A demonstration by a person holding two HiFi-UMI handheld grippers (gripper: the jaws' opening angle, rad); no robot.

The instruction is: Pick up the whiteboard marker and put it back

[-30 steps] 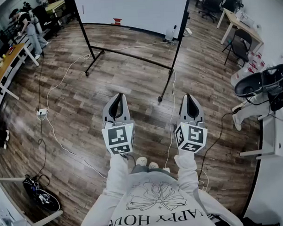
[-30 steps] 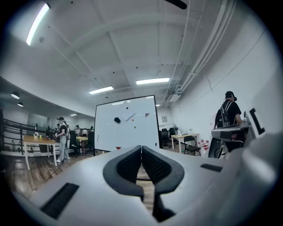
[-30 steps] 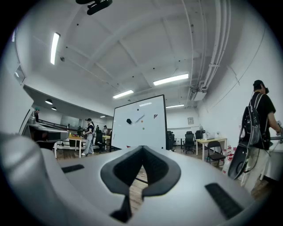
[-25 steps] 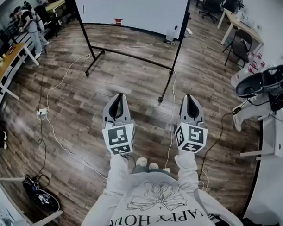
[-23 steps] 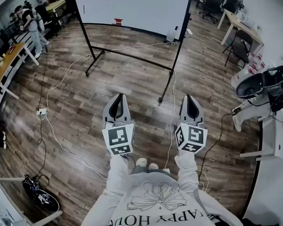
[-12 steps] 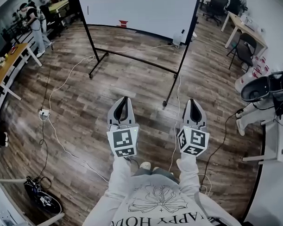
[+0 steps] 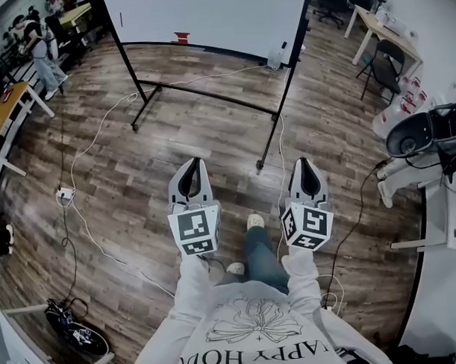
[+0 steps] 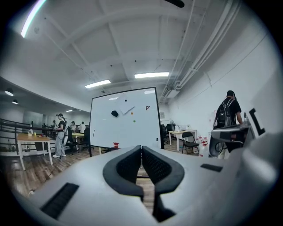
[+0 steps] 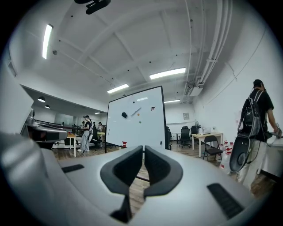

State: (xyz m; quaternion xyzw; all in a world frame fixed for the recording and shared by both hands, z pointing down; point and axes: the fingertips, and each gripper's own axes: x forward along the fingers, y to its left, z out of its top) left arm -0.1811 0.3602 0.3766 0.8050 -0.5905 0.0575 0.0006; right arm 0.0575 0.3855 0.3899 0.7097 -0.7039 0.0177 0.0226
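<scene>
At twelve o'clock ahead of us stands the white rolling whiteboard on its black frame, well apart from both tools. On its face a slim pale whiteboard marker clings tilted, just at three o'clock of a black eraser block. We hold the grey left gripper at eleven o'clock and the grey right gripper at one o'clock above the brown wooden plank floor. Each has its jaws pressed together on nothing.

An office: desks, chairs, rolling whiteboard (exposed ceiling pipes).
</scene>
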